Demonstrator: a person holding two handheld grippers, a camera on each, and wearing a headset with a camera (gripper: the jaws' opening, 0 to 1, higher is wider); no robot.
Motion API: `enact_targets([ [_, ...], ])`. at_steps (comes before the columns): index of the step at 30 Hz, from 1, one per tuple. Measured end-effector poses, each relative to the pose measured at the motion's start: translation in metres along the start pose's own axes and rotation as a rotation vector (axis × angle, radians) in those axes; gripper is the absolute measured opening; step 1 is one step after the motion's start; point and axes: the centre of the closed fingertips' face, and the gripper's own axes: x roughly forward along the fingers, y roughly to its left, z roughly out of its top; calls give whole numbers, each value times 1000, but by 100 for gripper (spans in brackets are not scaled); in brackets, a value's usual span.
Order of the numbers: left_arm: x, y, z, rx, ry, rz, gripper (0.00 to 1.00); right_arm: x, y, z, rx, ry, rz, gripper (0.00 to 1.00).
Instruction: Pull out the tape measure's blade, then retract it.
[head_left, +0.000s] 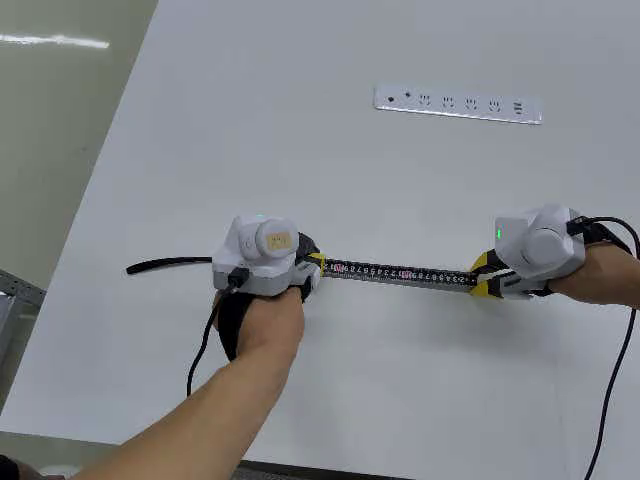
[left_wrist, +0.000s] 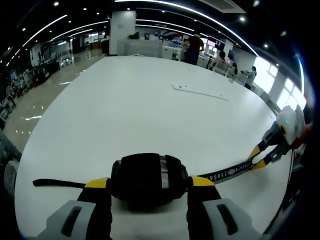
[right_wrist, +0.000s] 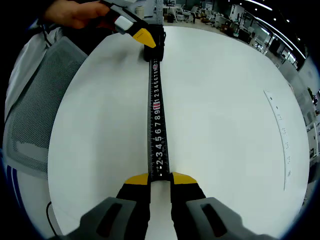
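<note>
Clamping the black case (left_wrist: 149, 172) from both sides, the left gripper (left_wrist: 150, 183) has its yellow-tipped jaws closed on the tape measure, which sits between them right at the tips, low at the white table (head_left: 300, 130); whether the case touches the surface I cannot tell. A thin black strap (left_wrist: 60, 183) trails from the case out past that gripper's left jaw and lies flat on the table. From the other side of the case the blade (right_wrist: 157, 125) runs out, black with white numerals and a red mark some way along. Its free end is pinched between the yellow tips of the right gripper (right_wrist: 160, 179), whose jaws are closed on it. Seen from that gripper, the blade stretches straight ahead from its jaws to the case at the far end, drawn out in a line between the two grippers, which are well apart. A person's hand (head_left: 265, 325) grips the left gripper from behind. Well beyond both grippers, further across the table, lies a white power strip (head_left: 458, 104), apart from everything else.
</note>
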Motion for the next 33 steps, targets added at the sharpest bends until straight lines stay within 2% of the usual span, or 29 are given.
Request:
enact_targets([
  [33,0,0,1,-1,-6,-1,57,10,-3,25,21,-39,5,14],
])
